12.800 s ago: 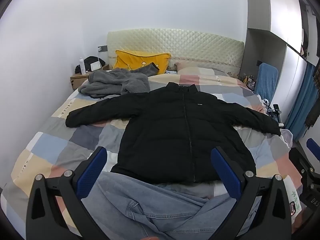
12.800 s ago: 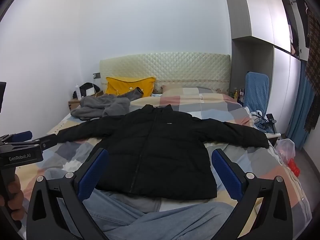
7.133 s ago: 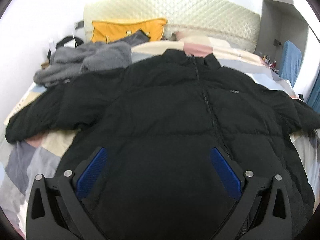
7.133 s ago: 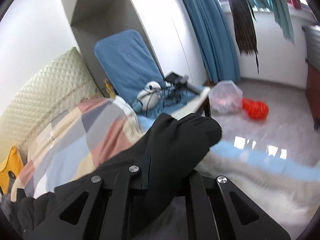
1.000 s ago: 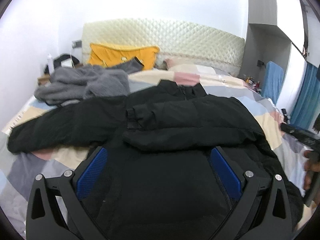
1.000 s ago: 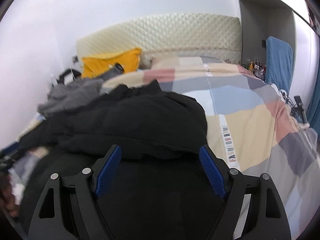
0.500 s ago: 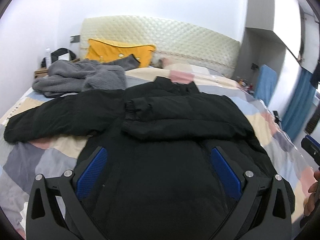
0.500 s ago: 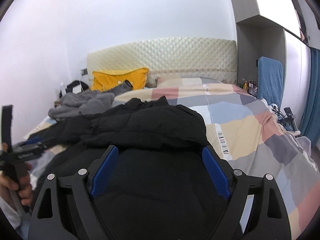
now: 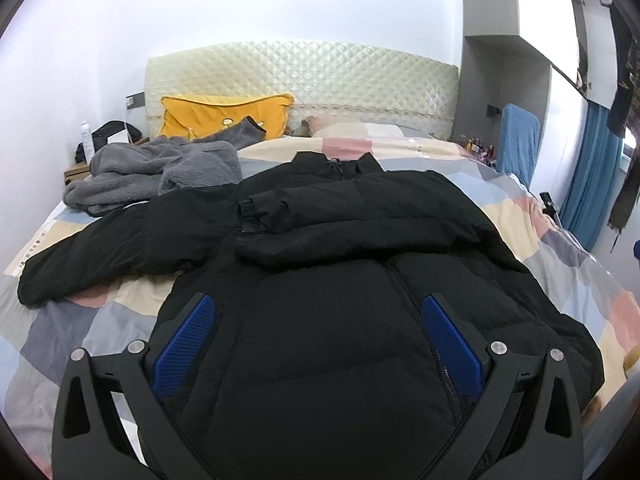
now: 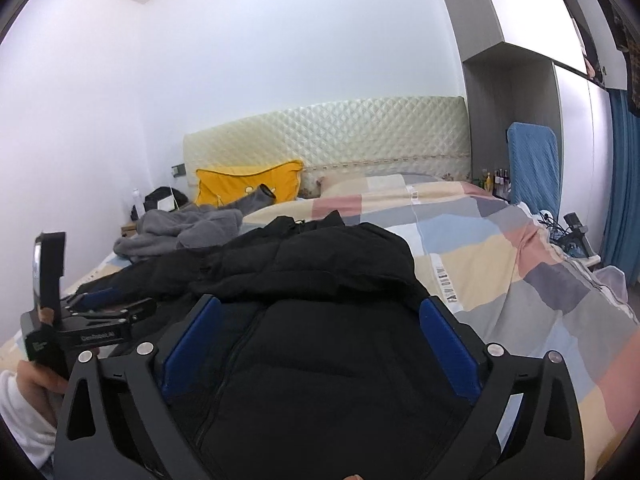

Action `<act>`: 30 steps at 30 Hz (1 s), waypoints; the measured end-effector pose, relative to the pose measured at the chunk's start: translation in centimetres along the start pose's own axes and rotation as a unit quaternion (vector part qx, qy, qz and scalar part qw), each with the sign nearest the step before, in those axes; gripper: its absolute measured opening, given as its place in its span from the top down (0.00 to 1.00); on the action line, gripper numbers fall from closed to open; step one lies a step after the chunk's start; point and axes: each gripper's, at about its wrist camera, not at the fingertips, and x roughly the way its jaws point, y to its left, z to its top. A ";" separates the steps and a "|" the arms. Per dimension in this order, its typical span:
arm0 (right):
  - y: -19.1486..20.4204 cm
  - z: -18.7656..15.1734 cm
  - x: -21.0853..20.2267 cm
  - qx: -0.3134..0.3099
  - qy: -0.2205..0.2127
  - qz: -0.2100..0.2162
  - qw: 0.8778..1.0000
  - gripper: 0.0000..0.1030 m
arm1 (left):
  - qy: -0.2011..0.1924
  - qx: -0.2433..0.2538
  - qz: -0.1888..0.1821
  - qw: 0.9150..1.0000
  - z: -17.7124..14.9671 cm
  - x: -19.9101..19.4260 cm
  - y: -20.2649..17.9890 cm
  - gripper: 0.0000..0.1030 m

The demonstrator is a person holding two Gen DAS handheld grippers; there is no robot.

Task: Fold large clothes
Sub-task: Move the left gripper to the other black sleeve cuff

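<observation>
A black puffer jacket (image 9: 340,320) lies face up on the bed. Its right sleeve (image 9: 340,216) is folded across the chest, cuff pointing left. Its left sleeve (image 9: 104,248) lies stretched out to the left on the quilt. My left gripper (image 9: 316,332) is open and empty above the jacket's lower body. My right gripper (image 10: 316,336) is open and empty above the jacket (image 10: 320,360) near its right side. The left gripper also shows in the right wrist view (image 10: 96,312), held low at the left.
A checked quilt (image 9: 560,264) covers the bed. A grey fleece garment (image 9: 152,172) and a yellow pillow (image 9: 224,114) lie near the quilted headboard (image 9: 320,68). A nightstand (image 9: 76,170) stands at the left; a blue chair (image 10: 532,168), wardrobe and blue curtain at the right.
The right sleeve has been carried over and laid across the chest, and the right gripper has let go. Over the last second both grippers have drawn back slightly, open.
</observation>
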 end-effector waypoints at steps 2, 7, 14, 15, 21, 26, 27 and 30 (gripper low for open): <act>-0.1 -0.1 0.6 0.000 0.004 -0.002 1.000 0.03 | -0.004 -0.005 0.010 1.000 0.1 -0.2 0.2 0.00; -0.1 -0.4 0.7 -0.008 0.006 -0.007 1.000 0.02 | 0.010 -0.030 -0.012 0.999 1.1 0.0 1.3 0.00; -0.6 -0.4 0.1 0.004 -0.003 -0.007 1.000 0.01 | 0.023 -0.091 -0.015 0.995 5.7 -1.2 6.4 0.00; -0.6 -0.3 0.1 0.005 -0.003 -0.008 1.000 0.01 | 0.025 -0.095 -0.010 0.995 6.3 -1.4 7.0 0.00; -0.6 -0.4 0.0 0.005 -0.003 -0.001 1.000 0.01 | 0.014 -0.137 0.027 0.990 12.1 -3.8 13.0 0.00; -0.7 -0.4 0.4 0.009 0.001 0.000 1.000 0.01 | 0.025 -0.199 0.016 0.980 14.3 -5.5 18.9 0.00; -0.7 -0.4 0.4 0.010 0.001 0.000 1.000 0.01 | 0.024 -0.203 0.018 0.979 14.5 -5.7 19.7 0.00; -0.7 -0.5 0.5 0.008 -0.001 -0.007 1.000 0.01 | 0.033 -0.202 0.042 0.978 14.9 -6.1 23.3 0.00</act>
